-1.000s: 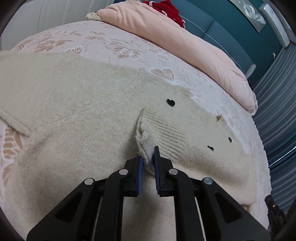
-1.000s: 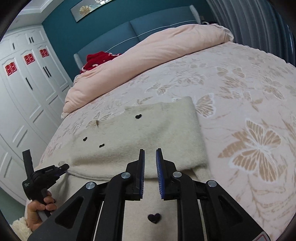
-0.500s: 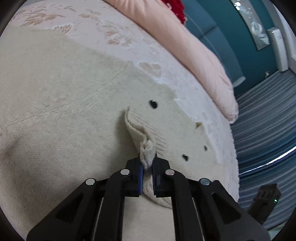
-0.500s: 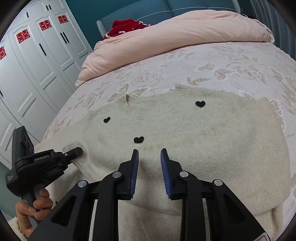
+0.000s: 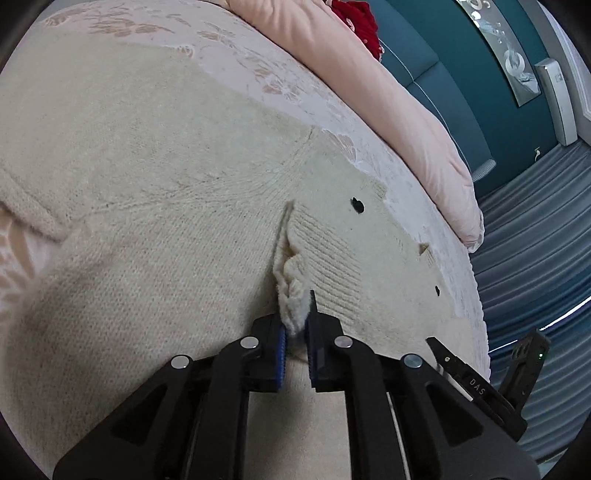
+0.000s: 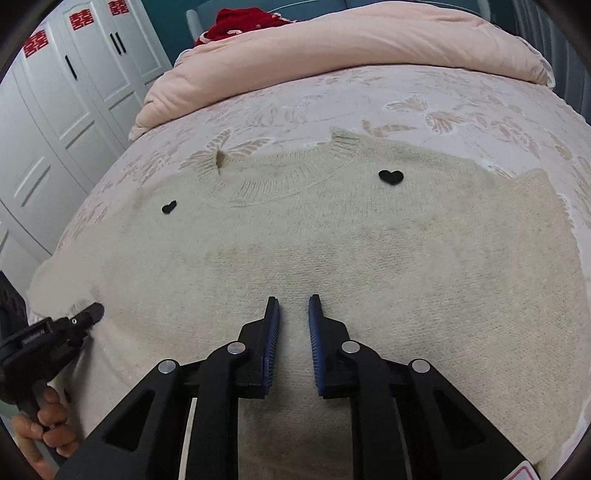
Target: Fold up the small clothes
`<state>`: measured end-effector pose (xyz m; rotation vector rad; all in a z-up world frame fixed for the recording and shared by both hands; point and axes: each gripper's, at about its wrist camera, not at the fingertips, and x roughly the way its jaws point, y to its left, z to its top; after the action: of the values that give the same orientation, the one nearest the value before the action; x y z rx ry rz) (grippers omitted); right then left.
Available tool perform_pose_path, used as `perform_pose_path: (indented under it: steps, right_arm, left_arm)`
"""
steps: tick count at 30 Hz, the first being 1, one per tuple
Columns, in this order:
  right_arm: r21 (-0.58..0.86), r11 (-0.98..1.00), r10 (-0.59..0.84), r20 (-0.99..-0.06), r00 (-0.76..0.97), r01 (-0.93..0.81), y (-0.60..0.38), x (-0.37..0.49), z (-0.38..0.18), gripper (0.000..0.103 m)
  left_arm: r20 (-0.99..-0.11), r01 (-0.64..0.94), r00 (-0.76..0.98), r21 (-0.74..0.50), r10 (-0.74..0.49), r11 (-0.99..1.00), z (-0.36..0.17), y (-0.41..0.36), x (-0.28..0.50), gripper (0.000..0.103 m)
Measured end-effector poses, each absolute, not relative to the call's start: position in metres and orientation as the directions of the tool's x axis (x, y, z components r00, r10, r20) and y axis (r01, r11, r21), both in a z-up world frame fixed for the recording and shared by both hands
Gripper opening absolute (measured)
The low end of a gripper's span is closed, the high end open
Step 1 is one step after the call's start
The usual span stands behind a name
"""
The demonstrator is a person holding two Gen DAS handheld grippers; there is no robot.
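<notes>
A cream knit sweater (image 6: 369,240) with small black hearts (image 6: 390,176) lies flat on the bed, neckline toward the far side. My left gripper (image 5: 295,325) is shut on the ribbed sleeve cuff (image 5: 295,295), which bunches up between its blue pads. The sleeve lies across the sweater's body (image 5: 147,221). In the right wrist view the left gripper (image 6: 90,314) is at the sweater's left edge, held by a hand (image 6: 44,424). My right gripper (image 6: 293,302) hovers low over the middle of the body. Its jaws are closing, with a narrow gap and no fabric between them.
The sweater rests on a pale bedsheet (image 6: 443,110) with butterfly prints. A rolled pink duvet (image 6: 332,55) and a red garment (image 6: 236,26) lie at the head of the bed. White wardrobe doors (image 6: 55,110) stand on the left and grey-blue curtains (image 5: 535,240) hang beyond the bed's edge.
My right gripper has swung from the folded right side to the middle of the sweater and dropped closer; its jaws widened, then narrowed. The left gripper kept its grip on the cuff and shifted slightly.
</notes>
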<state>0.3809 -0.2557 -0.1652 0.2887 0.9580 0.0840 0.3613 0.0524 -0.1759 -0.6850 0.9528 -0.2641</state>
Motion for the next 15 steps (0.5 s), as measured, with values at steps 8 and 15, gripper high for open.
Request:
perform_pose_path:
  steps: [8, 15]
  right_arm:
    - [0.217, 0.976, 0.167, -0.76, 0.628, 0.003, -0.215, 0.263, -0.143, 0.03]
    - [0.234, 0.972, 0.181, -0.761, 0.623, 0.003, -0.187, 0.204, -0.172, 0.043]
  left_arm:
    - [-0.66, -0.196, 0.694, -0.556, -0.286, 0.808, -0.128, 0.153, 0.322, 0.071]
    - [-0.773, -0.464, 0.627, -0.272, 0.096, 0.843, -0.108, 0.314, 0.332, 0.078]
